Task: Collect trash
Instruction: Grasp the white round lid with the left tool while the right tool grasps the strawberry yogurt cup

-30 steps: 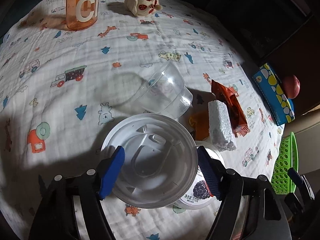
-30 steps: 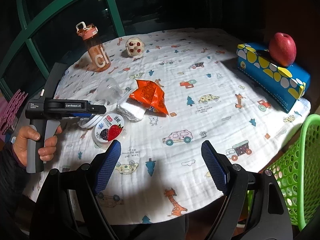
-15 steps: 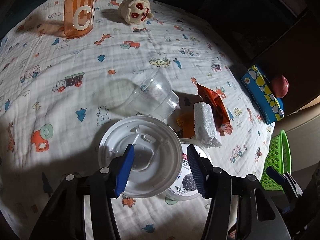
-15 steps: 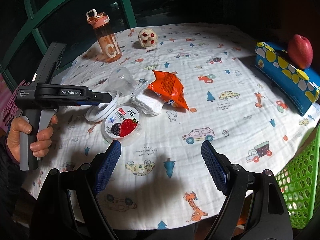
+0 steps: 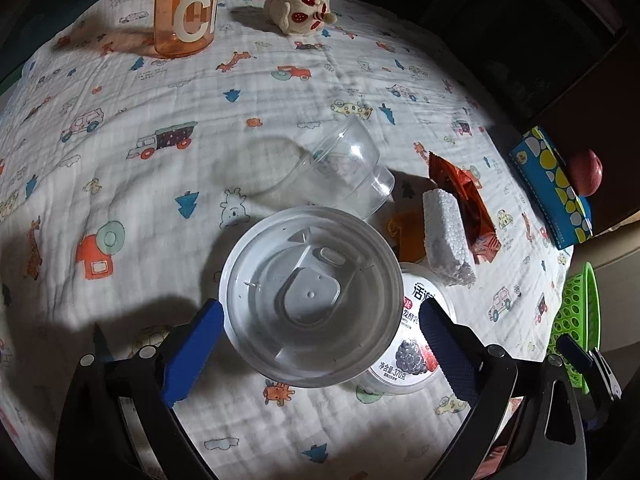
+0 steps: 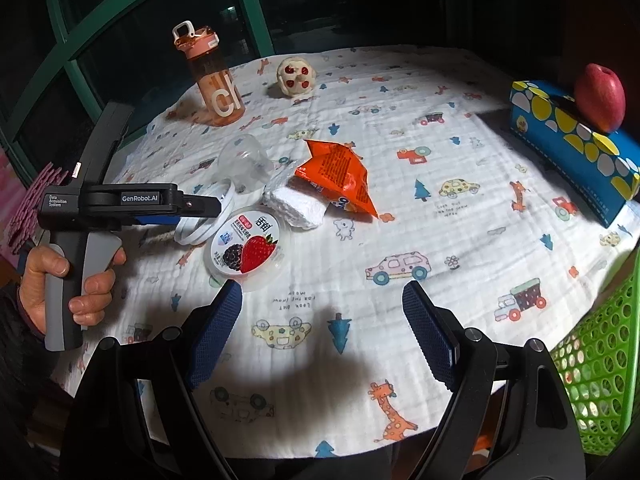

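A yogurt tub and clear cup crowd my white lid. My left gripper is opening wide around it; my right gripper hangs spread and empty.

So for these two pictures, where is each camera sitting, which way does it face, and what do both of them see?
Left wrist: on the left gripper, aimed steeply down at the white lid; its jaws are opening around it.
Right wrist: on the right gripper, open over bare tablecloth, looking across the table; the person's hand holding the left gripper shows.
Shared: lid, yogurt tub, orange wrapper, green basket.
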A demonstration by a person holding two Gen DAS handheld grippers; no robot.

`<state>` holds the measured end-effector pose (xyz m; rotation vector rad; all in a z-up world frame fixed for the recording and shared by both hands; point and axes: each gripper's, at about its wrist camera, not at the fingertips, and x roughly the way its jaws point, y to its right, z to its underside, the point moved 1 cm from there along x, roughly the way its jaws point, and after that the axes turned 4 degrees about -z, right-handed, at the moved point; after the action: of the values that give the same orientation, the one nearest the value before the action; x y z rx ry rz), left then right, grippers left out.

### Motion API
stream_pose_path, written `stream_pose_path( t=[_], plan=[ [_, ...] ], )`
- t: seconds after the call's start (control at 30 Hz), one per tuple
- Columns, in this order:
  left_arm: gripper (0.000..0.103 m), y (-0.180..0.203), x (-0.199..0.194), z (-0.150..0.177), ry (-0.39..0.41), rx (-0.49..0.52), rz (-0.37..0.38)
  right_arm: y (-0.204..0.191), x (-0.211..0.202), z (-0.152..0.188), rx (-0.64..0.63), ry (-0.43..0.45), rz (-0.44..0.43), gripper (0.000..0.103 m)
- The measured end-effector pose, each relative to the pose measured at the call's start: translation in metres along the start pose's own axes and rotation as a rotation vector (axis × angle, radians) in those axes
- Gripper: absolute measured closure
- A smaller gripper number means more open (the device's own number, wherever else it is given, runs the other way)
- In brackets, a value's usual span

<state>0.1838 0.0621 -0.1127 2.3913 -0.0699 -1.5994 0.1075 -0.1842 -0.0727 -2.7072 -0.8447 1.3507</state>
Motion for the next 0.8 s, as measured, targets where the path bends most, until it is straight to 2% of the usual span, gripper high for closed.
stream_pose_path(
  t=[0.27, 0.43, 0.8],
  plan=[
    [0.007, -0.003, -0.003, -0.001, 0.017, -0.016, -0.003, 0.002, 0.002, 0.001, 0.003, -0.005, -0.002, 0.021],
    [0.007, -0.006, 0.002, 0.001, -0.014, -0.035, 0.007, 0.002, 0.003, 0.002, 0.004, -0.006, -0.005, 0.021],
    [0.008, -0.001, 0.015, 0.001, -0.016, -0.039, -0.009, -0.002, 0.007, 0.005, 0.001, -0.018, -0.011, 0.021]
  ],
)
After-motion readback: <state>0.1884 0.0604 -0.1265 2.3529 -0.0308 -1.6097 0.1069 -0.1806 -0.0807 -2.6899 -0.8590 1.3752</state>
